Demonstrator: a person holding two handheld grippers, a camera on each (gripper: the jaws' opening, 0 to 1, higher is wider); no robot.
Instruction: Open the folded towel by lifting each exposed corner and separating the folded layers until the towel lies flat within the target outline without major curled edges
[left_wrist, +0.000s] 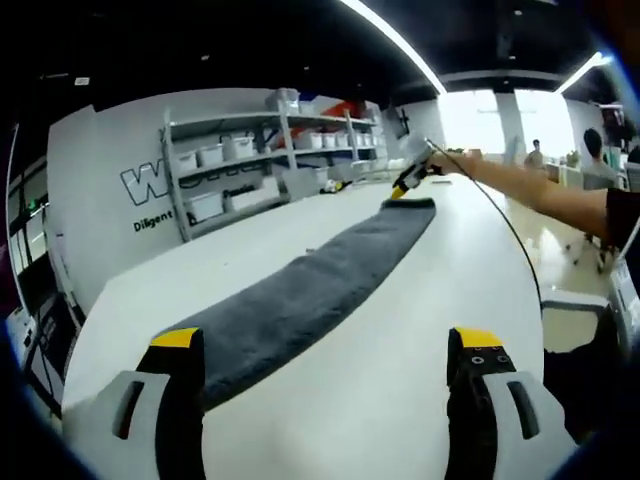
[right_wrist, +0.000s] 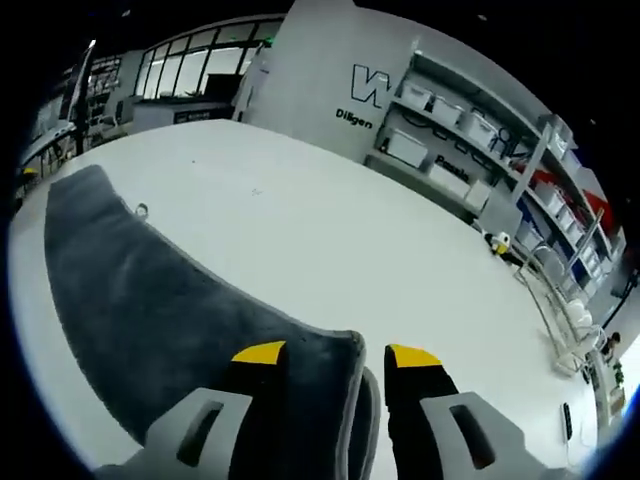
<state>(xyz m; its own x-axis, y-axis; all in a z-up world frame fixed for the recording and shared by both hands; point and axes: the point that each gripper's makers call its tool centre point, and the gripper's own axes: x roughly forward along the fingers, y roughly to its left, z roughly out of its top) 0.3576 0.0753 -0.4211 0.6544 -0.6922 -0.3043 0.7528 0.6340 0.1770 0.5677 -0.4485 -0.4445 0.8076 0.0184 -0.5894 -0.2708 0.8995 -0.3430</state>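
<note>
The white desk (left_wrist: 330, 400) lies mostly bare around the grey towel (left_wrist: 300, 290), a long folded strip running from near to far. Open surface runs along both of its long sides, so a claw could come at either edge. At the far end the right claw (left_wrist: 405, 185) is beside the towel's end, an outstretched arm and a dark cable (left_wrist: 510, 235) crossing above the desk's right side. In the right gripper view, a wire rack (right_wrist: 555, 290) and small yellow object (right_wrist: 498, 242) stand well apart from the towel. Shelving (left_wrist: 270, 150) with bins lines the wall beyond the desk.
</note>
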